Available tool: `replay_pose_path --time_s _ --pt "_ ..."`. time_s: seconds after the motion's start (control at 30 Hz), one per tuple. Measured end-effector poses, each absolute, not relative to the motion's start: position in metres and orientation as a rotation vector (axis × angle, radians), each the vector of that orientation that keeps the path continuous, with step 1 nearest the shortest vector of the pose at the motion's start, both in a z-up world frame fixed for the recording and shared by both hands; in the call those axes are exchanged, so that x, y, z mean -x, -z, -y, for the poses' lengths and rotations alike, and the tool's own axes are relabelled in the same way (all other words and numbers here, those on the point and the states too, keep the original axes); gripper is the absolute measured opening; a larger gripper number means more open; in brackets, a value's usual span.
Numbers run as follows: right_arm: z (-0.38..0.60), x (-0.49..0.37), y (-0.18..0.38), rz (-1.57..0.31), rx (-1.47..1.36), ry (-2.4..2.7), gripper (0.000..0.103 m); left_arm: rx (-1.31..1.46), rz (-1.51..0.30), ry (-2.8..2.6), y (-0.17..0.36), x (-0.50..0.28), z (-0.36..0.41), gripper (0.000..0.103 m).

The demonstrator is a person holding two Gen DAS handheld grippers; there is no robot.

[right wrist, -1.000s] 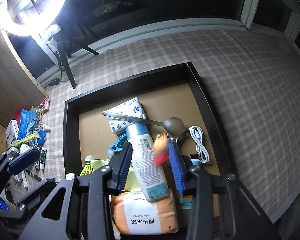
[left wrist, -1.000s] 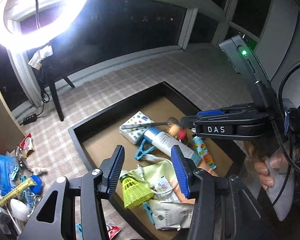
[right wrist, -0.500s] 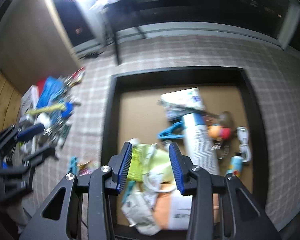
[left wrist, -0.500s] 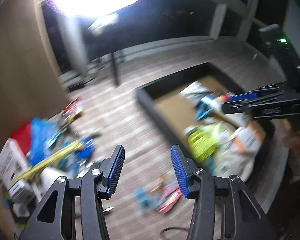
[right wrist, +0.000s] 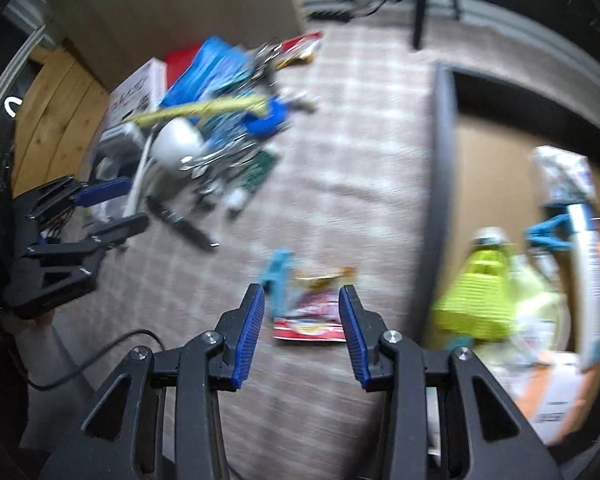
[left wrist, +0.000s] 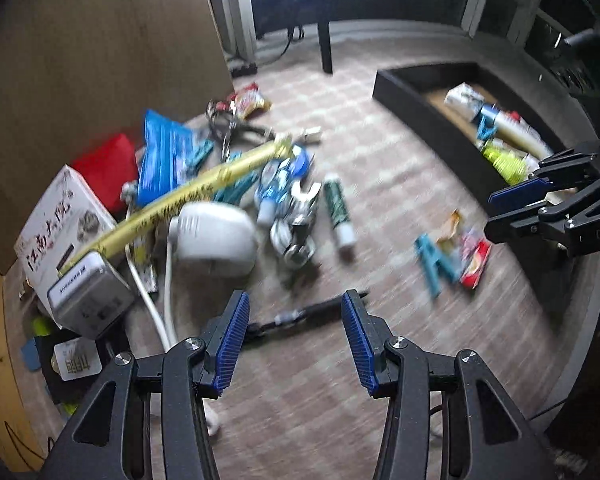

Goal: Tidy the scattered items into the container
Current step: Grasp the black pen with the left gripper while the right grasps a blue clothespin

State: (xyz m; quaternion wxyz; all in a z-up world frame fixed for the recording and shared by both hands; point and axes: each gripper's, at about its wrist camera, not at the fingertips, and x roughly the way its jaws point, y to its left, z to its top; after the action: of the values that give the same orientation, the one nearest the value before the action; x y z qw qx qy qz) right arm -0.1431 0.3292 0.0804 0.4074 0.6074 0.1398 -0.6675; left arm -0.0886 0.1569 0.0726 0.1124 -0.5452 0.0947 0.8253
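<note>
The black tray [left wrist: 420, 108] with a brown floor holds several items, among them a yellow shuttlecock [right wrist: 476, 300] and a white tube [right wrist: 592, 260]. My left gripper [left wrist: 294, 340] is open and empty above a black pen [left wrist: 308, 314] on the checked cloth. My right gripper [right wrist: 302, 330] is open and empty just above a red snack packet [right wrist: 312, 316] and a teal clip [right wrist: 278, 280]. A heap of scattered items lies to the left: a white round device [left wrist: 216, 236], a yellow tube [left wrist: 180, 200], a green-and-white tube [left wrist: 338, 212], a blue packet [left wrist: 162, 152].
A white printed box [left wrist: 60, 224] and a grey metal box [left wrist: 88, 292] stand at the left by a brown board [left wrist: 100, 40]. A black stand leg [left wrist: 324, 46] rises at the back. White cable [left wrist: 152, 304] runs beside my left gripper. Both views are blurred.
Both grippers have swung left, away from the tray and over the cloth, toward the scattered heap. The red and orange toy shown between the right fingers earlier now lies in the tray. Both stay open.
</note>
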Motion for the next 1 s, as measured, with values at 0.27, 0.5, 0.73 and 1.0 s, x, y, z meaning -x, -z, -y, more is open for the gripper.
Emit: replay_pose_path --time_s 0.27,0.5,0.73,1.0 --pt "-0.294 0.138 -0.047 -0.347 -1.622 1.649 0.038 1.643 -0.446 -2.31 -0.047 0.094 -0.154 0.046" --pt "-0.283 0.144 -0.029 -0.331 -1.687 1.644 0.038 1.628 -0.613 -2.134 -0.031 0.098 -0.167 0.056" --pt "-0.281 0.144 -0.022 -0.365 -1.707 1.643 0.038 1.655 -0.668 -2.053 -0.018 0.106 -0.168 0.057" --pt "-0.276 0.13 -0.02 -0.479 -1.655 1.673 0.03 1.633 -0.605 -2.038 -0.022 0.088 -0.176 0.012"
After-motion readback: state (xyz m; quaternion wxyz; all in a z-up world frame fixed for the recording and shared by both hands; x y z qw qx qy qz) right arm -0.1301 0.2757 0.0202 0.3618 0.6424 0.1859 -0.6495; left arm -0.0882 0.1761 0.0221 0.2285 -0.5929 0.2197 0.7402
